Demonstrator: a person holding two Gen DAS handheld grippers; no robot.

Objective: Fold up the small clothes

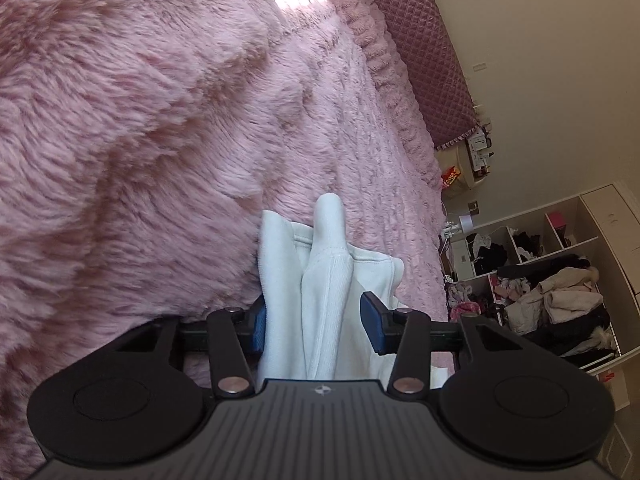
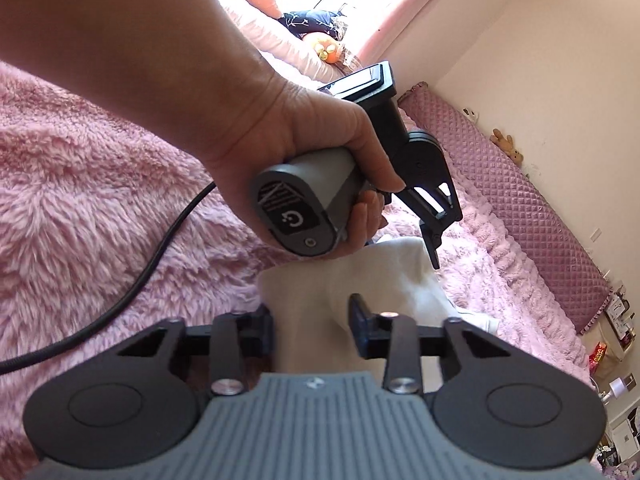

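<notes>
The small white cotton garment (image 1: 328, 280) lies bunched on the fluffy pink plush blanket (image 1: 140, 140), which serves as the landmark here. In the left wrist view, the left gripper (image 1: 318, 320) has its blue-padded jaws part-way spread with the garment's folds running straight between them; the left pad touches the cloth, while a thin gap seems to remain at the right pad, so a firm pinch cannot be confirmed. In the right wrist view, the right gripper (image 2: 312, 324) sits low over the blanket with white cloth (image 2: 320, 300) filling the space between its jaws, which press in on it from both sides. Beyond it, above the blanket, a bare hand (image 2: 320, 152) grasps the grey handle of the other gripper, a black cable (image 2: 132, 280) trailing across the pink pile.
</notes>
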